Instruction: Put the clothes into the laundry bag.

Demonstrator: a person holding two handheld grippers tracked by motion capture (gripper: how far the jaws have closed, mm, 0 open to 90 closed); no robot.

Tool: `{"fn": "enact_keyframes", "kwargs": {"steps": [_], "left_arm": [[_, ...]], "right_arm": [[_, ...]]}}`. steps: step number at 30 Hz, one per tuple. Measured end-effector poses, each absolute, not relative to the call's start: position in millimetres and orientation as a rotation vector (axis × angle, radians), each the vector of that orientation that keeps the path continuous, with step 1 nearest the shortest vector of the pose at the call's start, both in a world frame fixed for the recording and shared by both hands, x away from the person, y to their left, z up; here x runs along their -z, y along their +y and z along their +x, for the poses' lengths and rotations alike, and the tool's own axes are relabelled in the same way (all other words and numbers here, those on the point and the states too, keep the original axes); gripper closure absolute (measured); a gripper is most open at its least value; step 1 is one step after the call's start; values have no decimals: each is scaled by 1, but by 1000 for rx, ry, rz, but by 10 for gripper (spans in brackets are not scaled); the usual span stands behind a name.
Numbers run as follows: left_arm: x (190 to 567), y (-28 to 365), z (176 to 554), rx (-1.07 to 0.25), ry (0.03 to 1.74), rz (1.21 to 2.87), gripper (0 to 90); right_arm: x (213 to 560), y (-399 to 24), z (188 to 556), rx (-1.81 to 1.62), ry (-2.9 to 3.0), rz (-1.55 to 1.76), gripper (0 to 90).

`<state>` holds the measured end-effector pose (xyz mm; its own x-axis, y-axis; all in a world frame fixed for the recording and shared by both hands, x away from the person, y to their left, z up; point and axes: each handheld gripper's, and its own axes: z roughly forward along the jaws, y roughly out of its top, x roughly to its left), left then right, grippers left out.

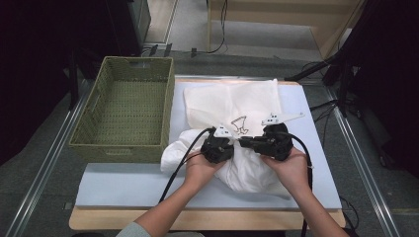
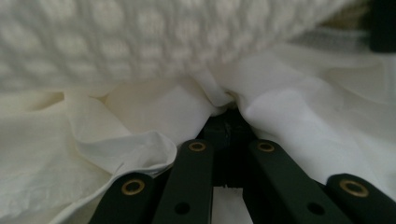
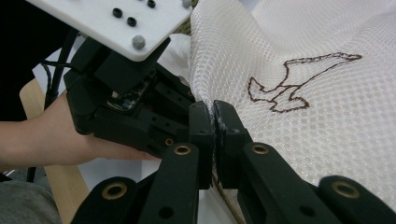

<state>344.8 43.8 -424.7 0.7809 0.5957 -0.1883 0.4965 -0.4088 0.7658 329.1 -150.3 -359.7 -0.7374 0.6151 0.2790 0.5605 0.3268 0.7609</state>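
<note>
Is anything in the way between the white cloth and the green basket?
Nothing visible. The white cloth is bunched at the near edge of the mat, with the green basket right beside it, open on top. Both the left gripper and the right gripper are shut on the mesh bag.

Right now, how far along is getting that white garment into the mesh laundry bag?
Early. The mesh bag lies flat on the table, and the white garment is still bunched in front of it. In hand: the left gripper is shut on the garment, the right gripper is shut on the bag's edge. Still left: getting the garment inside. The wicker basket is empty.
</note>
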Motion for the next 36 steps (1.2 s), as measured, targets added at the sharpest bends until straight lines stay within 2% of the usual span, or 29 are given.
{"fn": "enact_keyframes", "kwargs": {"steps": [11,20,25,36], "left_arm": [[420,32,358,-154,852,2025,900],[437,37,382,-116,956,2018,900],[430,45,379,-57,928,2043,900],[403,77,348,-43,840,2100,900]], "right_arm": [[359,-161,323,-1430,2489,1126,884],[364,-160,326,-1437,2504,1140,886],[370,-160,331,-1418,2513,1154,885],[373,-160,333,-1397,2515,1155,884]]}}
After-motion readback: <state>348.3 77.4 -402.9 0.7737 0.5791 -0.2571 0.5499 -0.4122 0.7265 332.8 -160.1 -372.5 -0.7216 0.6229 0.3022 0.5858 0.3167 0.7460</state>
